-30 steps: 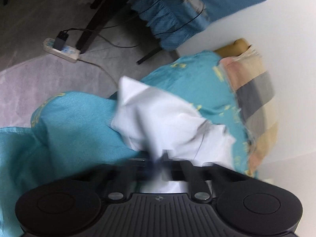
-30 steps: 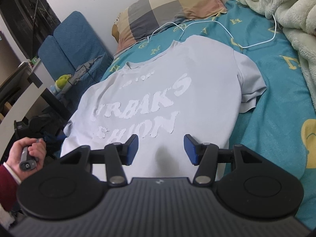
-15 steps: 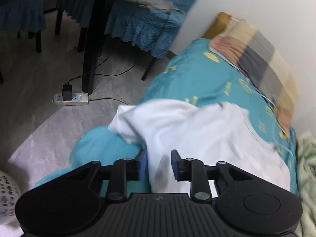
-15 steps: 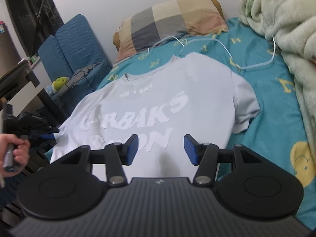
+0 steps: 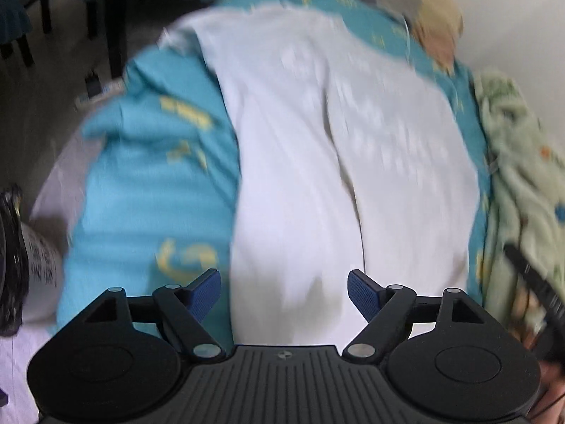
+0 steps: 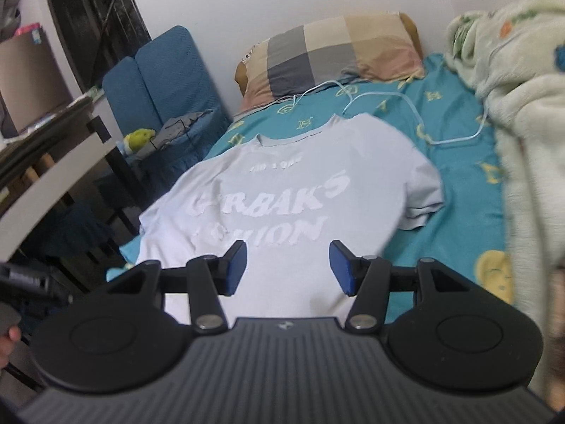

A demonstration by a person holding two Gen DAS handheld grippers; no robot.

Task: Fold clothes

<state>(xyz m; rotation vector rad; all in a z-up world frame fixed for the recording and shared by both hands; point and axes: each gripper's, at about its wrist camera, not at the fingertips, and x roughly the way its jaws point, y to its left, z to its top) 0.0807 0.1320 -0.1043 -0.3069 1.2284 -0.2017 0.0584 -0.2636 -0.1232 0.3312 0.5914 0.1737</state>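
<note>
A pale grey T-shirt (image 6: 293,198) with white lettering lies spread face up on a teal bedsheet (image 6: 466,212). In the blurred left wrist view the same T-shirt (image 5: 317,162) runs away from me, its hem just ahead of the left gripper (image 5: 284,291). That gripper hangs above the cloth with its jaws opening wide and nothing pinched between the blue pads. The right gripper (image 6: 287,268) stands open over the shirt's lower part, nothing in it.
A checked pillow (image 6: 335,49) lies at the head of the bed, with a white cable (image 6: 406,106) on the sheet. A pale green blanket (image 6: 522,123) is heaped along the right side. A blue chair (image 6: 166,81) and a dark desk (image 6: 70,162) stand at the left.
The left gripper let go of the shirt's edge, opened wide, rose and swung round over the bed. The shirt now lies flat. The right gripper lifted a little and stayed open.
</note>
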